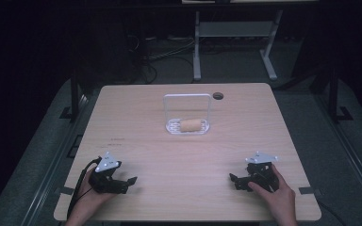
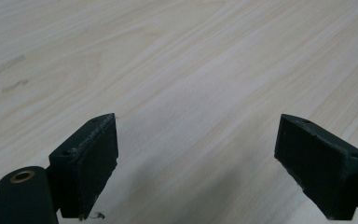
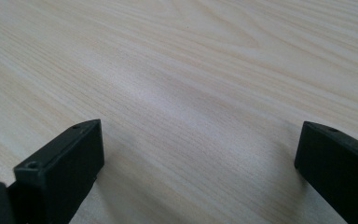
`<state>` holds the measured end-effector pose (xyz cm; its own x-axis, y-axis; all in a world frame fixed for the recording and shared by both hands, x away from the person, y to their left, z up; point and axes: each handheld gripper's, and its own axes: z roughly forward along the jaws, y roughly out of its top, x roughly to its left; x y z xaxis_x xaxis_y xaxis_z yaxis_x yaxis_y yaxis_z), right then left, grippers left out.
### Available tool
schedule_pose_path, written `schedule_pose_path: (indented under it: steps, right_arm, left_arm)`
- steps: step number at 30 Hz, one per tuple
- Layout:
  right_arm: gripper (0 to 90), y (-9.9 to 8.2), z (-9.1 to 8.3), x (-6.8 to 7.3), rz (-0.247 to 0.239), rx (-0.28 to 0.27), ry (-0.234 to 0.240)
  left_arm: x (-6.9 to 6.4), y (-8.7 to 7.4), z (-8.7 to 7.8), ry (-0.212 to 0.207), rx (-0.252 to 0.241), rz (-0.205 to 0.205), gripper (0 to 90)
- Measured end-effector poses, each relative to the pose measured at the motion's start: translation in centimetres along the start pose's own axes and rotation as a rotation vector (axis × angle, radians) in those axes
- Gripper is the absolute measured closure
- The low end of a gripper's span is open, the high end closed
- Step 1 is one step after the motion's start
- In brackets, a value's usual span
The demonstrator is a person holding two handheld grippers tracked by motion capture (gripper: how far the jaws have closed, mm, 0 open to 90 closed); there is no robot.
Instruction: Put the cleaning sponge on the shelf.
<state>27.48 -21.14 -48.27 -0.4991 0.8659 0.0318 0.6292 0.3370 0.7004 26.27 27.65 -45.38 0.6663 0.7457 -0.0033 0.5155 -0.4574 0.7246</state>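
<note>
A tan, roll-shaped object [image 1: 191, 125] lies on its side in a small white wire basket [image 1: 171, 127] with a tall upright handle, at the middle of the light wooden table [image 1: 184, 155]. My left gripper [image 1: 128, 183] rests near the front left edge, held by a hand, jaws open and pointing right. My right gripper [image 1: 235, 181] rests near the front right edge, jaws open and pointing left. In the left gripper view the left gripper [image 2: 196, 163] spans bare wood. In the right gripper view the right gripper [image 3: 200, 163] also has nothing but wood between its jaws.
A round cable hole [image 1: 218, 95] sits at the table's far edge, right of centre. Behind the table stand a grey metal frame [image 1: 235, 37] and cables on a dark floor. Tape tabs mark the front corners [image 1: 308, 190].
</note>
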Motion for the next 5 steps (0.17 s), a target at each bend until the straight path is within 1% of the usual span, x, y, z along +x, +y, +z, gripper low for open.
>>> schedule_pose_path:
  steps: [5]
  right_arm:
    - [0.9,0.0,-0.01,0.01,0.002,0.0,0.001]
  left_arm:
    - [0.24,-0.49,-0.12,0.004,0.002,0.009,13.0]
